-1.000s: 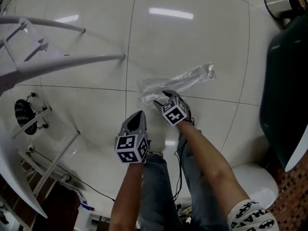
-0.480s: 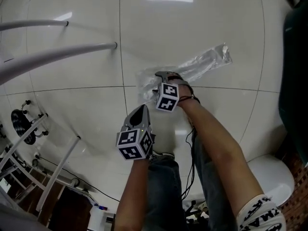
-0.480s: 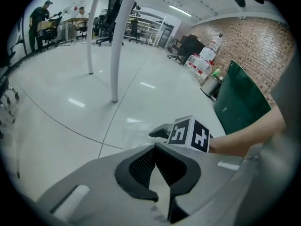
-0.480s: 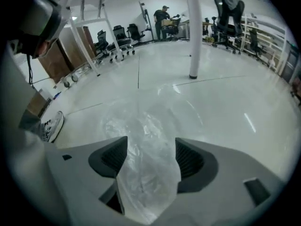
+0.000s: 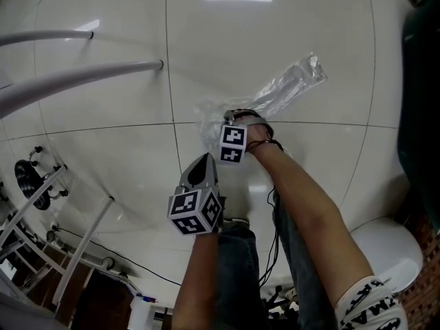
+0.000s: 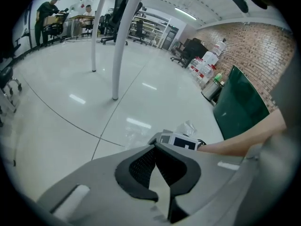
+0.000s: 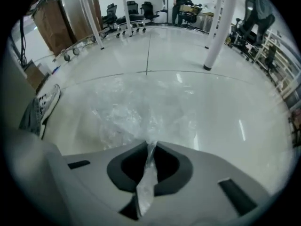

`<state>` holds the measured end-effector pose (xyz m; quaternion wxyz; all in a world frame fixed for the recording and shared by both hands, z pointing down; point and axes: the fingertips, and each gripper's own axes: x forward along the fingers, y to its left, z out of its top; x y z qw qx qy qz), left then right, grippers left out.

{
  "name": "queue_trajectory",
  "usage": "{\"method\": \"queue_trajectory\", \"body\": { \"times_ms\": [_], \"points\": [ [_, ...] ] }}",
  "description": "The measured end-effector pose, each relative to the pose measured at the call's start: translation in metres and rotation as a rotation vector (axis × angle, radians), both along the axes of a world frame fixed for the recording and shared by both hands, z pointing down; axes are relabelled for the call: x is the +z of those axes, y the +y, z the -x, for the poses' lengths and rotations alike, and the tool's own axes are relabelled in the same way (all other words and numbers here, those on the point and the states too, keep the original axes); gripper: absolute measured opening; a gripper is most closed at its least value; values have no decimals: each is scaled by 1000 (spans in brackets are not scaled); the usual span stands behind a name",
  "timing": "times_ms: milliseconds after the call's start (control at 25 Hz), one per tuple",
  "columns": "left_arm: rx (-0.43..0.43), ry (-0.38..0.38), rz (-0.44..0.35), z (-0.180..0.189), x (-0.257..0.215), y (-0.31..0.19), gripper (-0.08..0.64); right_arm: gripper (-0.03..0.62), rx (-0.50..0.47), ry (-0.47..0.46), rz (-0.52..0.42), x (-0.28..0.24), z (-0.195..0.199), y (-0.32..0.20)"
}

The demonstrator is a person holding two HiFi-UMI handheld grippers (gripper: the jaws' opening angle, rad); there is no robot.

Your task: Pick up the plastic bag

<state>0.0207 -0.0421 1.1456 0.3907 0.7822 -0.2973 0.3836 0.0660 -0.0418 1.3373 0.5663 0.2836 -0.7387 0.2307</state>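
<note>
Two grippers hang over the floor, and I read only one as doing the work. The right gripper (image 5: 235,117) points steeply down at the near end of the plastic bag (image 5: 287,86). Its jaws have just been closing, and in the right gripper view (image 7: 149,147) they are pressed together on a thin pleat of clear film that runs up between them. The rest of the bag (image 7: 124,107) lies flat on the tile floor (image 5: 295,19), fanned out ahead of the gripper.

In the head view the bag's long axis runs from that pinch away, up and to the right. It ends in a crumpled tail well apart from the gripper. I judge that a straight rise would lift the near end first and leave the tail to drag, then hang. The hold is on one fold only, so it could slip.

The left gripper (image 5: 201,165) hangs back nearer the person's legs, apart from the bag. Its jaws are together with nothing between them (image 6: 156,152). The right hand is plainly the nearer one.

The floor is glossy white tile with thin joints and lamp glare, slick under slick film. White tubular legs (image 5: 89,74) stand to the left. A green panel (image 6: 240,107) and a brick wall (image 6: 254,46) close one side, with office chairs (image 7: 113,11) far back.
</note>
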Motion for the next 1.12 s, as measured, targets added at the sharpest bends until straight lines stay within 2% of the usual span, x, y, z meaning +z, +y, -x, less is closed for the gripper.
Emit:
{"method": "queue_trajectory", "body": {
  "times_ms": [80, 160, 320, 440, 560, 720, 920, 1040, 1120],
  "points": [
    [-6, 4, 0, -2, -10, 3, 2, 15, 99, -65, 16, -12, -3, 2],
    [-8, 11, 0, -5, -21, 5, 2, 15, 195, -124, -8, -37, -14, -1],
    [-23, 26, -24, -15, -58, -1, 2, 15, 409, -258, -100, -109, -42, -11],
    [6, 57, -76, -37, -110, -9, 2, 15, 504, -340, -210, -185, -65, -21],
    [30, 94, -136, -61, -173, -16, 2, 15, 559, -431, -305, -268, -85, -26],
    [12, 119, -174, -76, -267, -16, 2, 14, 611, -524, -416, -392, -110, -22],
    [37, 152, -225, -79, -391, -13, 2, 14, 695, -582, -563, -540, -138, -16],
    [27, 186, -261, -81, -457, -17, 2, 14, 698, -612, -636, -624, -154, -23],
    [-15, 201, -304, -82, -498, -28, 2, 14, 647, -650, -684, -677, -162, -40]
  ]
}}
